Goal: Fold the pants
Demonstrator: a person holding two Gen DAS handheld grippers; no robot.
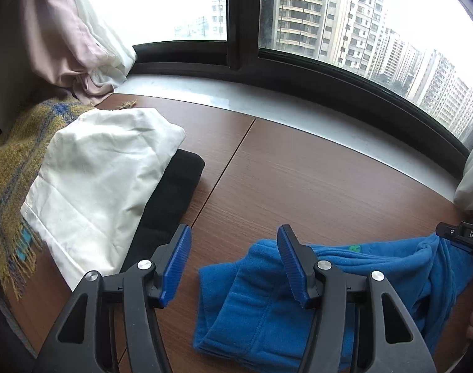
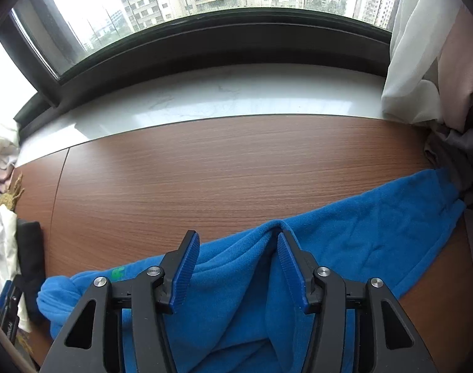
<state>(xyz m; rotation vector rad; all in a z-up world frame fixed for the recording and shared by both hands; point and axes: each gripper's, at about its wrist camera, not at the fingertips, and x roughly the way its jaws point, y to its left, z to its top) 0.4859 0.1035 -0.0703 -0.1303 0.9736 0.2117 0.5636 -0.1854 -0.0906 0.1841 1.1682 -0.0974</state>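
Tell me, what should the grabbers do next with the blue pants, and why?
Probably pinch the raised ridge beside the right gripper and pull it flat. Both grippers, left too, stand open holding nothing, and the blue pants lie bunched and wrinkled on the table.

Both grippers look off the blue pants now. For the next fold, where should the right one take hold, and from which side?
Probably the raised ridge of fleece in the blue pants. It stands up off the wooden table, beside one pad of the open right gripper, so jaws coming from above could straddle it. The flat leg toward the curtain offers less to pinch.
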